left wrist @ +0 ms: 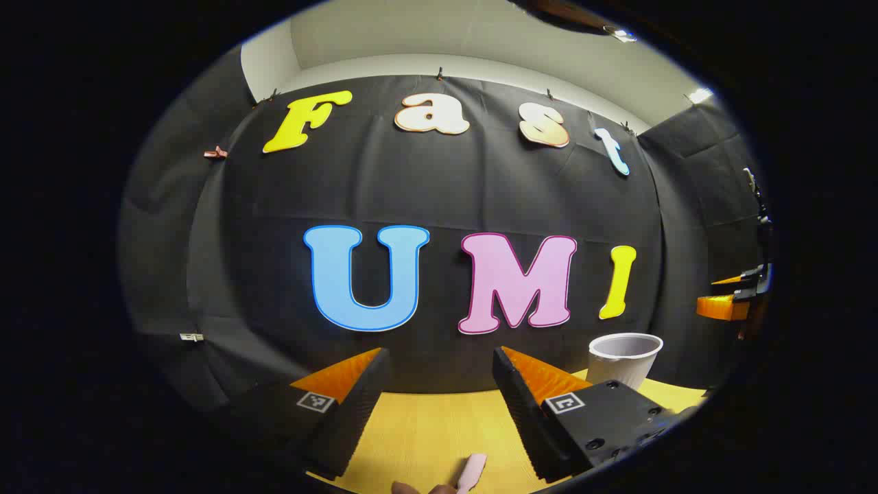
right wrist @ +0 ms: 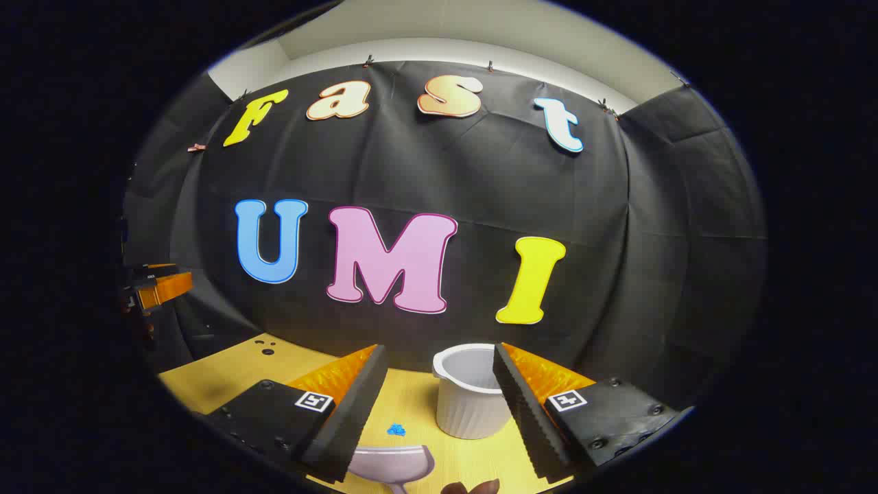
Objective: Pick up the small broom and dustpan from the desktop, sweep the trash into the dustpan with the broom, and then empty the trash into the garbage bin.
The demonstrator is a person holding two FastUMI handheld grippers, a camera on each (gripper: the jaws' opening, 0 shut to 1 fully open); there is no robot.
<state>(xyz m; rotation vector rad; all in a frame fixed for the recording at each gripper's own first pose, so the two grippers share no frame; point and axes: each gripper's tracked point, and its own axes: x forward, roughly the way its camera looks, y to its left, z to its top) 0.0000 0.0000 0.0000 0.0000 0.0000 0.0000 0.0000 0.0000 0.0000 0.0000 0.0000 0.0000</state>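
Observation:
In the right gripper view, my right gripper (right wrist: pixel 439 348) is open above the yellow desktop (right wrist: pixel 226 374), with nothing between its fingers. A pale lilac dustpan (right wrist: pixel 391 463) lies on the desk just below and ahead of them. A small blue scrap of trash (right wrist: pixel 396 430) lies beyond it, and the white ribbed garbage bin (right wrist: pixel 470 401) stands upright next to the right finger. In the left gripper view, my left gripper (left wrist: pixel 440 353) is open and holds nothing. A pale pink handle end (left wrist: pixel 473 472) pokes up at the bottom edge, with a brown bit (left wrist: pixel 411 488) beside it. What they belong to is cut off.
The white bin (left wrist: pixel 624 358) stands at the right of the desktop (left wrist: pixel 425 432), near the wall. The right gripper (left wrist: pixel 734 302) hangs at the far right edge, and the left gripper (right wrist: pixel 154 288) at the far left. A few dark holes (right wrist: pixel 264 346) mark the desk's back left.

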